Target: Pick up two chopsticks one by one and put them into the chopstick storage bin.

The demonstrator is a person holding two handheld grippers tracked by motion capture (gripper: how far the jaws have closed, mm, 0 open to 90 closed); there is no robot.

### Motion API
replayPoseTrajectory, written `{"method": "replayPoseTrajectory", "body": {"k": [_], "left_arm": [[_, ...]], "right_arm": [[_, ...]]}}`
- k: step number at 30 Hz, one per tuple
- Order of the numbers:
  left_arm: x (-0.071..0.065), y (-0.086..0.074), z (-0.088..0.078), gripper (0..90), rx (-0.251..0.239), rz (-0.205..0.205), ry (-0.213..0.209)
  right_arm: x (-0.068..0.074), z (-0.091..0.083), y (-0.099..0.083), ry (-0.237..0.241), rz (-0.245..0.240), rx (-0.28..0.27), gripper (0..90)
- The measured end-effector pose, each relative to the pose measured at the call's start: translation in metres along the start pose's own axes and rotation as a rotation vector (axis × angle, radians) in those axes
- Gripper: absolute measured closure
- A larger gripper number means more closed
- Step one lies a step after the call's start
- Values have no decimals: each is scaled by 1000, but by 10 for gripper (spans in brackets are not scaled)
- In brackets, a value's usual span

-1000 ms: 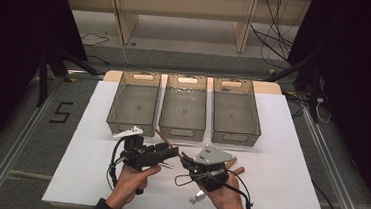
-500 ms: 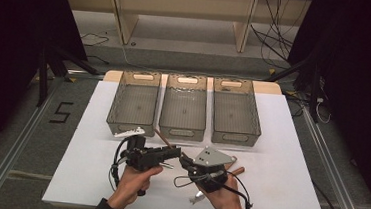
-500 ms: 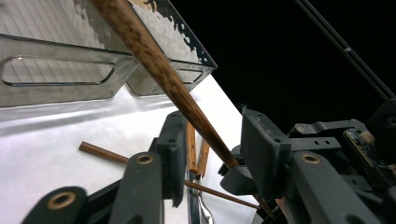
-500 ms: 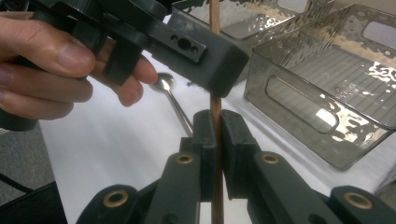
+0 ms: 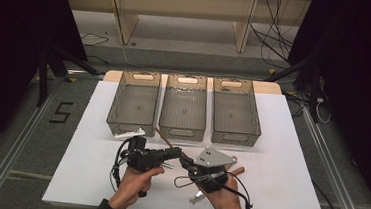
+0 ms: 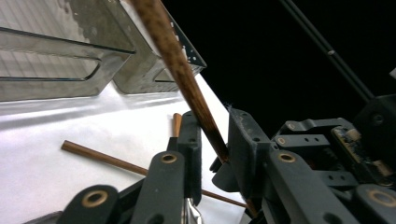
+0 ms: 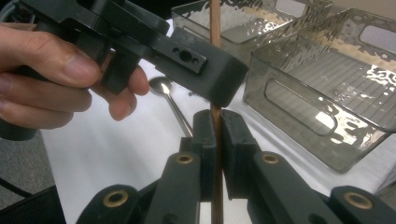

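Observation:
A brown chopstick (image 7: 215, 28) stands between both grippers at the front middle of the white table (image 5: 279, 157). My right gripper (image 7: 215, 116) is shut on its lower part. My left gripper (image 6: 215, 126) reaches in from the left, higher up the same chopstick (image 6: 177, 60). Its jaws have just been closing. The stick leans on one finger (image 6: 243, 140) and a small gap shows at the other. In the high view the left gripper (image 5: 178, 153) and right gripper (image 5: 185, 160) meet tip to tip, and the chopstick (image 5: 163, 135) slants toward the bins.
Three grey see-through bins (image 5: 132, 128) (image 5: 181, 132) (image 5: 233, 136) stand in a row behind the grippers. A second chopstick (image 6: 107, 158) lies on the table, and a metal spoon (image 7: 163, 88) lies under the left hand. A white utensil (image 5: 130, 132) lies by the left bin.
The left gripper's jaws have narrowed around the chopstick. Both hands and the right gripper's hold on the stick have stayed as they were.

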State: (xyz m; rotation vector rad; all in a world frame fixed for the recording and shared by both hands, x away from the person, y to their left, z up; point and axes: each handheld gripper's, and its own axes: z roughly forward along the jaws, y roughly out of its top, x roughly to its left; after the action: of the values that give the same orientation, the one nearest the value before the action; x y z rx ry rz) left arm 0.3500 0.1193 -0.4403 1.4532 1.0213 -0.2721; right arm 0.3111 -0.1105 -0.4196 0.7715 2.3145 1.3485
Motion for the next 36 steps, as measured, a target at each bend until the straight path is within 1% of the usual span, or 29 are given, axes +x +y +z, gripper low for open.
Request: {"method": "replayPoseTrajectory", "body": {"k": [2,5,7,8,10,13,14,15,16,17,19,22,27,30,31,33,36], "left_arm": [[0,0,-1,775,-1,-5,-10],[-1,1,-1,823,-6,-20,-39],[-2,1,-2,840,0,-4,-34],[-2,1,-2,840,0,-10,-36],[-1,2,-4,841,-9,-15,-38],[1,4,-7,841,-9,-19,-33],[2,5,-8,842,-15,-21,-33],[3,6,-10,842,-14,-21,-30],[4,7,-11,842,-17,-21,-28],[6,9,-13,842,-21,-19,-24],[9,13,-18,842,-33,-21,-20],[15,21,-28,841,-42,-24,-6],[26,40,-46,841,-65,-31,34],[31,52,-55,841,-78,-33,49],[33,56,-58,841,-81,-32,56],[35,65,-62,841,-86,-24,71],[37,78,-69,840,-103,-21,79]], "right_arm": [[0,0,0,2,-2,-2,852],[1,1,0,5,-1,-4,847],[0,1,-1,6,5,-7,830],[0,1,-1,6,5,-7,830],[-1,0,-1,8,9,-4,776],[-3,-6,0,11,14,-16,748],[-3,-8,0,9,17,-18,714],[-6,-13,0,8,24,-20,657],[-7,-16,0,9,32,-23,633],[-7,-16,0,9,32,-23,633],[-10,-19,0,4,43,-25,552],[-14,-24,-4,2,51,-30,494],[-24,-32,-17,-17,73,-23,381],[-30,-36,-25,-21,88,-22,349],[-33,-38,-30,-28,101,-24,329],[-35,-40,-31,-30,107,-29,325],[-38,-42,-34,-35,114,-27,314]]}}
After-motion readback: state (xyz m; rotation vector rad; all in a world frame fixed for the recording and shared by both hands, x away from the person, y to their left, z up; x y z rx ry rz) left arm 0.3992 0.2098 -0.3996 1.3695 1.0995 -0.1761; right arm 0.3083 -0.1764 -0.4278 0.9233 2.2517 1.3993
